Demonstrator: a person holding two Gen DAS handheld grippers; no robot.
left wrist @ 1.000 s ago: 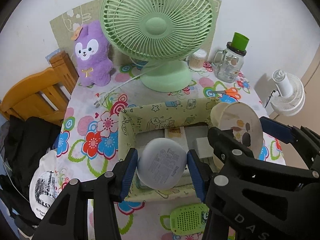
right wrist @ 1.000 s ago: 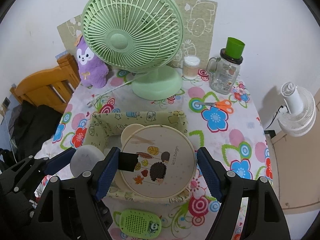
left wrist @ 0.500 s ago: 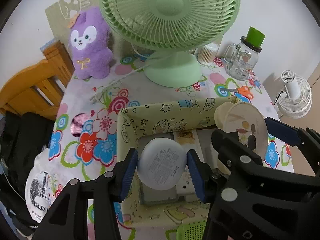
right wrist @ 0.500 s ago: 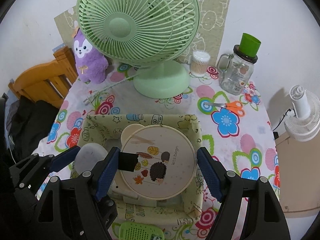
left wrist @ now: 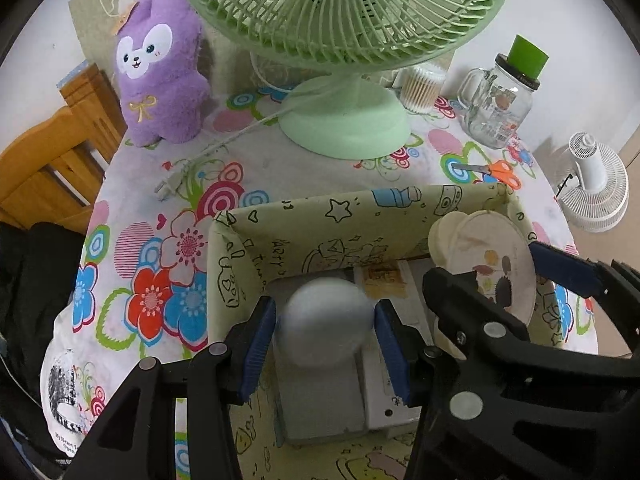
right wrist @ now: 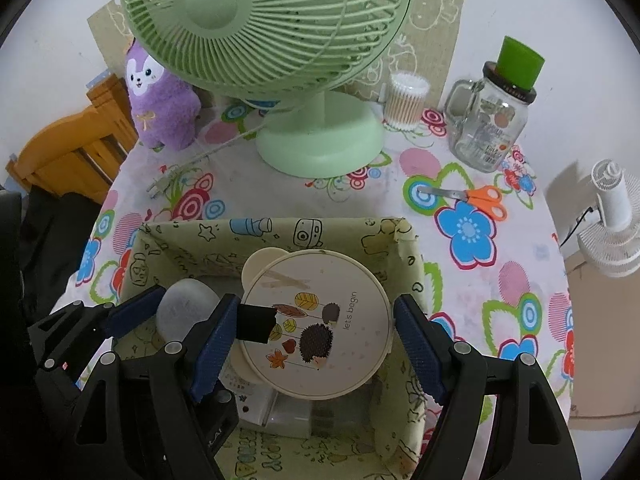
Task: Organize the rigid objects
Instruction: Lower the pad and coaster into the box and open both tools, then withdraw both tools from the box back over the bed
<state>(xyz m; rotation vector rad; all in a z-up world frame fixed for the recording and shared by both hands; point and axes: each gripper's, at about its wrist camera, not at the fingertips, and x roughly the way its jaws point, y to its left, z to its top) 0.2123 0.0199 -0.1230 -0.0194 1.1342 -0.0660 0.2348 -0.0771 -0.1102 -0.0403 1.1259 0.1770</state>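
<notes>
I'm holding the left gripper (left wrist: pixel 325 322) pinched on the white case (left wrist: pixel 325 320) across its widest part, over the box (left wrist: pixel 280 236); it's smooth, rounded, likely slippery. The right gripper (right wrist: pixel 316 332) is clamping the mirror (right wrist: pixel 320 320) at 3 and 9 o'clock on its rim: light, stiff, probably fragile.

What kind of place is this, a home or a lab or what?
Most likely a room in a home: a table under a flowered tablecloth with a green desk fan, a purple plush toy and a wooden chair beside it.
</notes>
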